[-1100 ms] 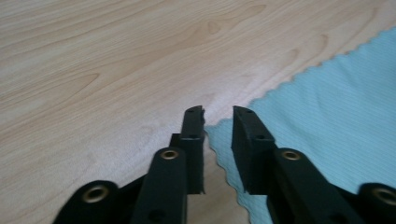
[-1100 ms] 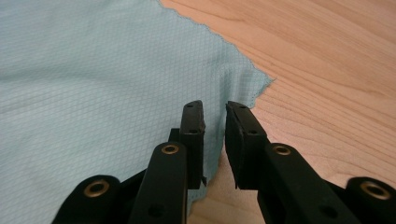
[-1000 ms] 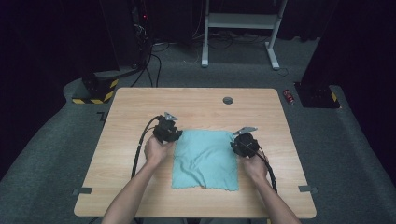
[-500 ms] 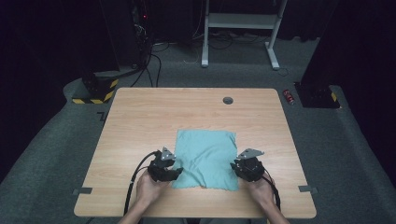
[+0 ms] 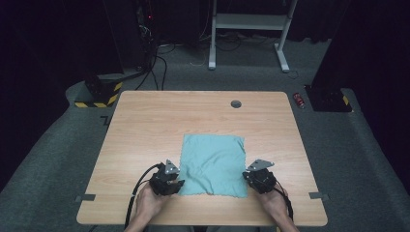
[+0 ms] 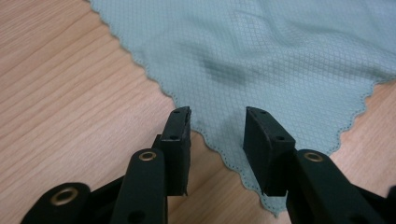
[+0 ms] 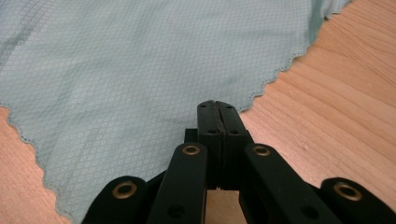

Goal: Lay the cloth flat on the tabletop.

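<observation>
**Teal cloth flanked by two tongs at the near edge**

Teal cloth (image 5: pixel 212 165) lies spread on the wooden counter (image 5: pixel 145 125), toward its near side, seen from the high view; the left tongs (image 5: pixel 175 184) sit at its near left corner, the right tongs (image 5: pixel 250 177) at its near right corner. From the left gripper view, the jaws have just been closing yet stand parted over the scalloped corner, pads clear of it. From the right gripper view, the jaws are clenched together; whether the cloth's edge is pinched I cannot tell.

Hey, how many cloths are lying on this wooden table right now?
1: a teal scallop-edged cloth lies flat on the near half of the light wooden table, between the two grippers.
</observation>
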